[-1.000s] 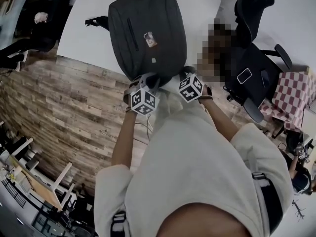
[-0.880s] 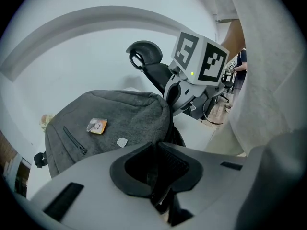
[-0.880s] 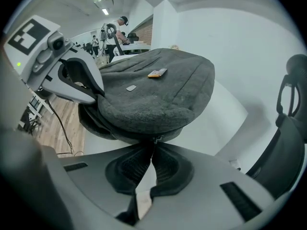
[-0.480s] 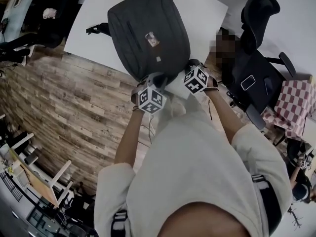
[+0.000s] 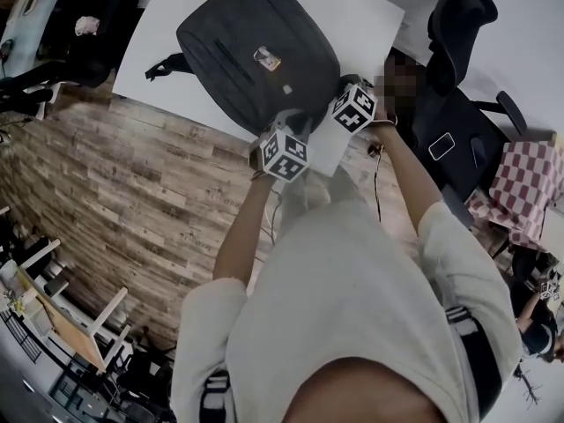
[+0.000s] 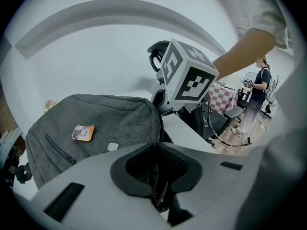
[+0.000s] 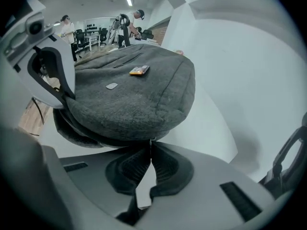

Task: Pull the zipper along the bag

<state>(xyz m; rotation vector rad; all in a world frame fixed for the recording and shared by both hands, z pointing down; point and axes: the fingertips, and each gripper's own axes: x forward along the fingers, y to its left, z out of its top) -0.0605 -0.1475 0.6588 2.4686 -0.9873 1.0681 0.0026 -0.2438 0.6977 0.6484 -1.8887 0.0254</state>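
The right claw [image 7: 150, 146] is closed. Its tips are pinched on a small tab at the near seam of the bag [image 5: 251, 47], taken to be the zipper pull [image 7: 150, 141]. The left claw [image 6: 156, 153] is clamped on a dark fold at the bag's near edge, apparently as an anchor. The bag lies flat on the white counter [image 5: 361, 11].

Against the earlier frames, the right claw has been carried away from the left claw and round the bag's near right corner. A second ago the two marker cubes were seen side by side at the bag's near edge. The bag itself has been swung on the counter, its near end drawn toward the right claw. From this the zipper is judged to be travelling along that corner, with much of its run probably yet to be covered.
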